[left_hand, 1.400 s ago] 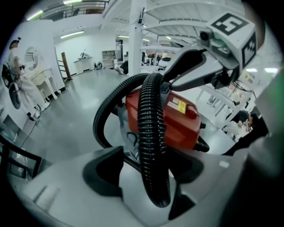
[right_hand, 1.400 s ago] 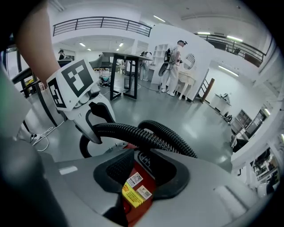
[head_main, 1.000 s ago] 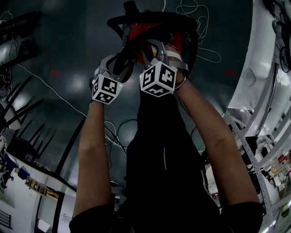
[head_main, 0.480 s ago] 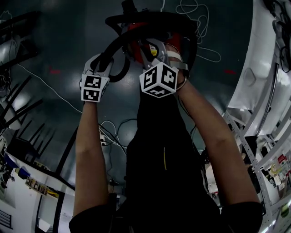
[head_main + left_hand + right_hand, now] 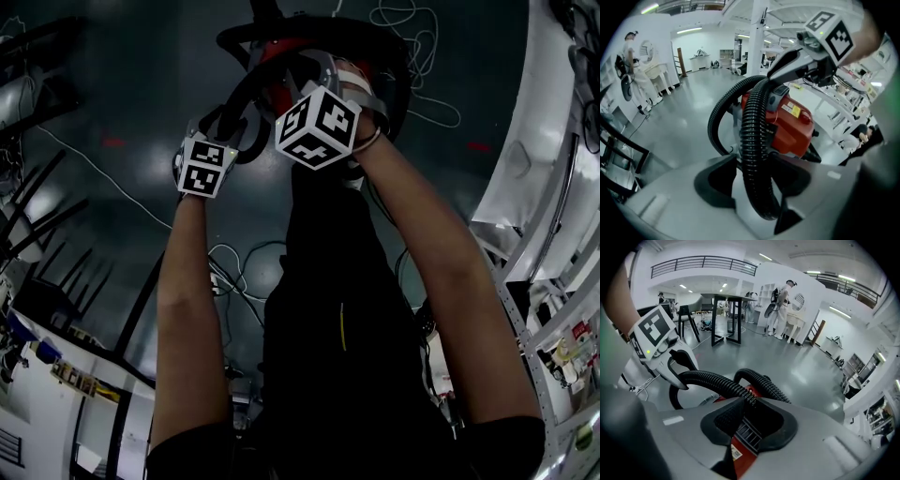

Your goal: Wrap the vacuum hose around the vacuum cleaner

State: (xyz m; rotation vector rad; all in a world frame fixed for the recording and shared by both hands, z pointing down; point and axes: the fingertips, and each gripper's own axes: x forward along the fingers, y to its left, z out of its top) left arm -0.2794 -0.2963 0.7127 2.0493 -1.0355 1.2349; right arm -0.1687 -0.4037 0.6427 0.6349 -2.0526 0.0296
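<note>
The black ribbed vacuum hose (image 5: 752,140) arcs up from the floor in a loop and over the red vacuum cleaner (image 5: 792,126), which stands on the grey floor (image 5: 122,103) directly ahead of my legs. In the left gripper view the hose runs straight down across the front of the red body and hides its middle.

My left gripper (image 5: 753,160) has its jaws on either side of that hose, touching it; they have just been opening a little, with the hose between them. My right gripper (image 5: 759,408) hovers low over the top of the cleaner. Its jaws stand a narrow way apart and have just been closing. Only the red casing and a dark grille show in the gap, while the hose lies against one jaw tip.

From the head view, the right gripper's marker cube (image 5: 317,127) covers much of the cleaner. Loose white cables (image 5: 412,47) lie on the floor beyond it. White shelving (image 5: 544,187) runs along the right and black chair legs (image 5: 37,216) fan in at the left. Farther off are a black table (image 5: 726,310) and people (image 5: 780,301) standing.
</note>
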